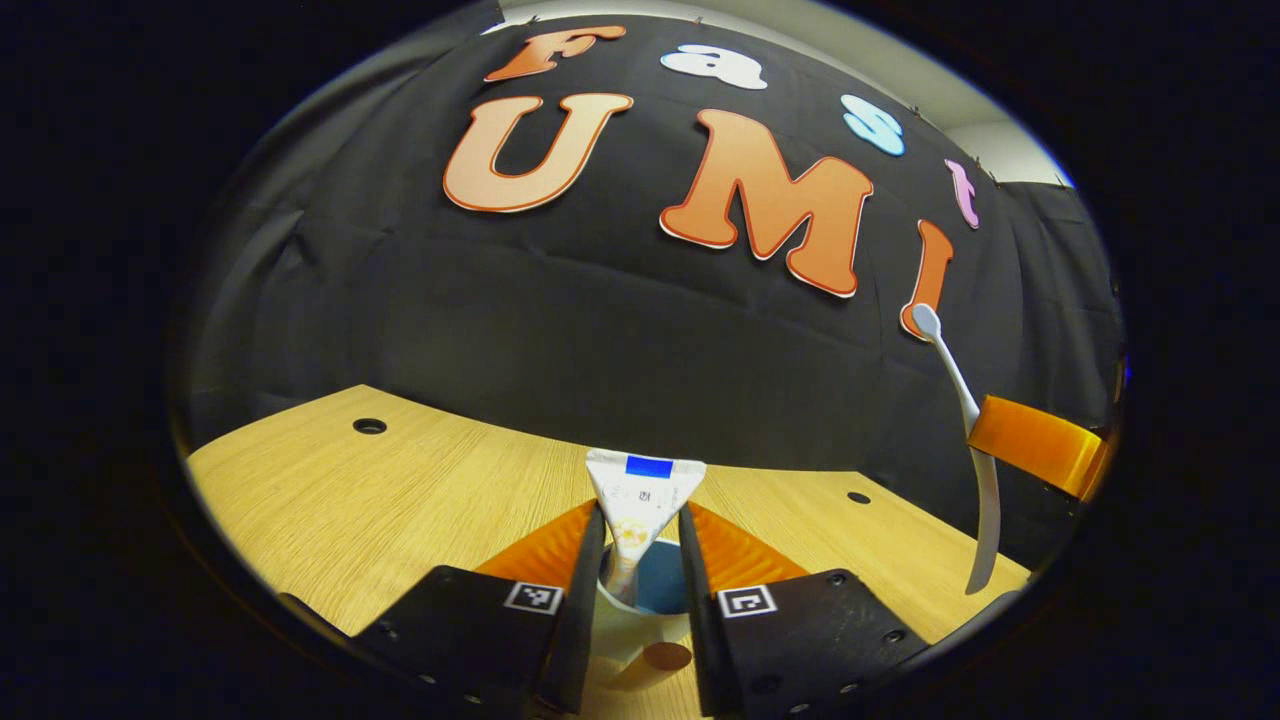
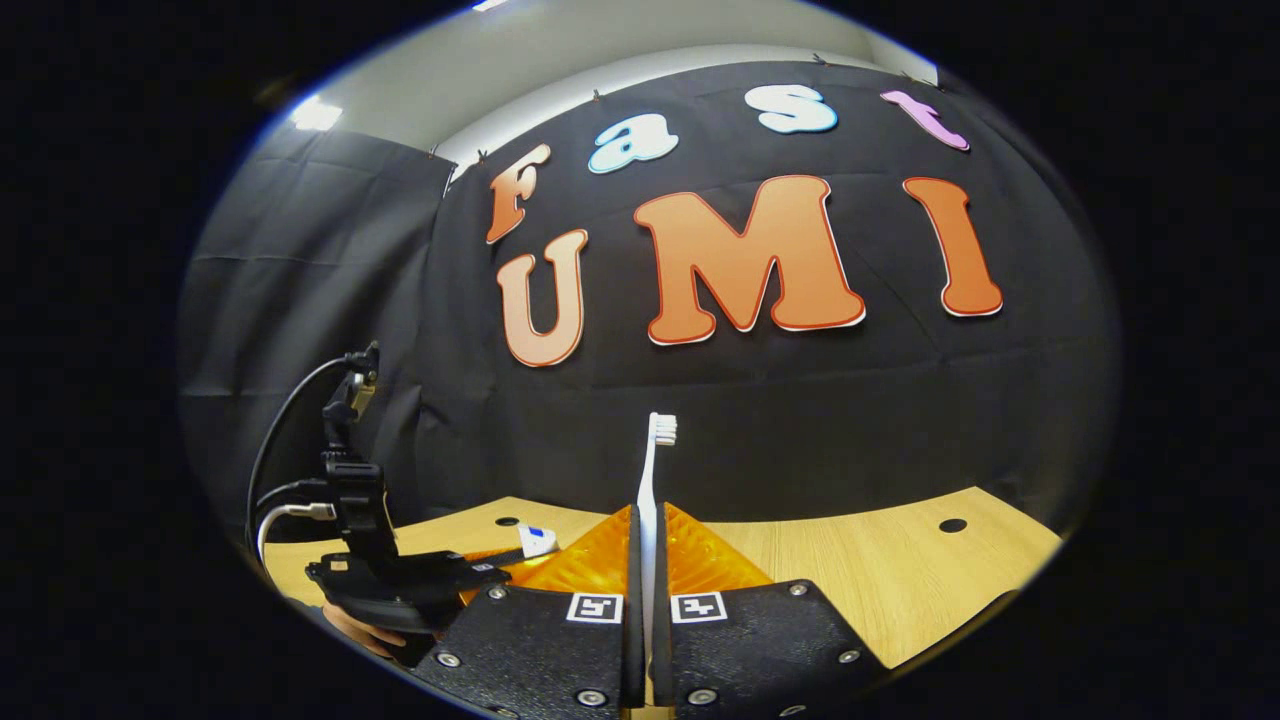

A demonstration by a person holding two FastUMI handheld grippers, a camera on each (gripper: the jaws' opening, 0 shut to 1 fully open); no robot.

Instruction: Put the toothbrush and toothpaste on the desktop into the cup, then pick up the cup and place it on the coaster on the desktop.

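Observation:
My left gripper (image 1: 642,515) is shut on a white toothpaste tube (image 1: 640,495) with a blue patch. The tube stands upright, flat crimped end up, its narrow lower end pointing into a white cup (image 1: 640,605) with a blue inside, directly below the fingers. A small brown round shape (image 1: 668,657) shows beneath the cup; what it is I cannot tell. My right gripper (image 2: 650,512) is shut on a white toothbrush (image 2: 652,470), bristles up. In the left gripper view that toothbrush (image 1: 985,500) hangs at the far right, pinched by the right gripper (image 1: 985,430). The left gripper (image 2: 505,558) appears low left with the toothpaste (image 2: 537,540).
The wooden desktop (image 1: 400,500) has round holes (image 1: 369,426) near its back edge and runs up to the black cloth wall. A hand (image 2: 365,630) and cables (image 2: 290,420) sit at the left gripper's rear. Bare desktop (image 2: 900,580) lies to the right.

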